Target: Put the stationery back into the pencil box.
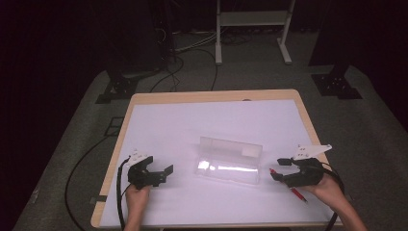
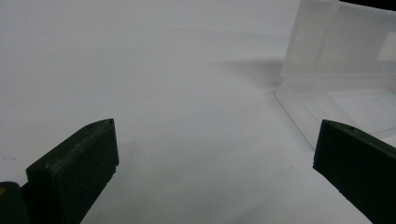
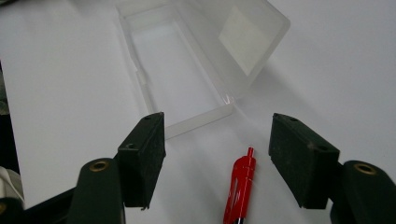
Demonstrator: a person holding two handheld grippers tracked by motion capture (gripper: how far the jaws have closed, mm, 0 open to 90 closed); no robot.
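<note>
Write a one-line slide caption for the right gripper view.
Open right gripper poised over a red pen lying on the white table, just short of an open clear plastic box.

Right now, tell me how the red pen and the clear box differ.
The red pen is opaque, slim and small; the clear box is see-through, broad and far larger. The pen lies flat between the right gripper's open fingers; the box sits mid-table with its lid raised, empty inside, between both grippers. Both rest on the white table surface, ungripped.
</note>
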